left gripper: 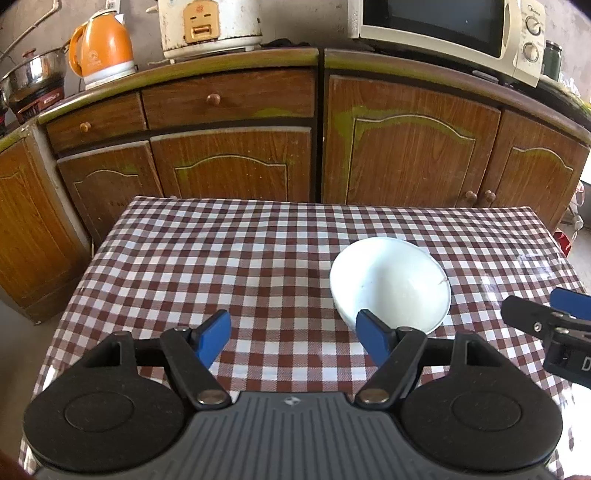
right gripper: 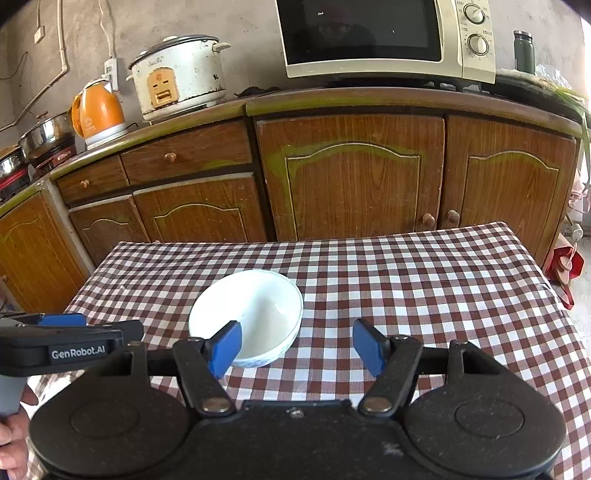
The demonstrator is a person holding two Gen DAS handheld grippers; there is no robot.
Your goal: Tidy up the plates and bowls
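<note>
A white bowl [left gripper: 390,283] sits upright and empty on the brown-and-white checked tablecloth [left gripper: 221,266]. In the left wrist view my left gripper [left gripper: 293,338] is open with nothing between its blue pads; its right pad overlaps the bowl's near rim. My right gripper [left gripper: 546,314] shows at the right edge there. In the right wrist view the same bowl [right gripper: 246,317] lies just beyond my open right gripper [right gripper: 297,349], whose left pad overlaps the near rim. My left gripper [right gripper: 70,325] reaches in from the left edge, held by a hand [right gripper: 13,439].
Wooden cabinets [left gripper: 410,147] stand behind the table. On the counter are an orange kettle [left gripper: 101,48], a white rice cooker [left gripper: 208,26], a microwave [left gripper: 448,31], a steel pot [left gripper: 31,75] and a green flask [right gripper: 523,51]. The table edges [left gripper: 74,288] drop off on both sides.
</note>
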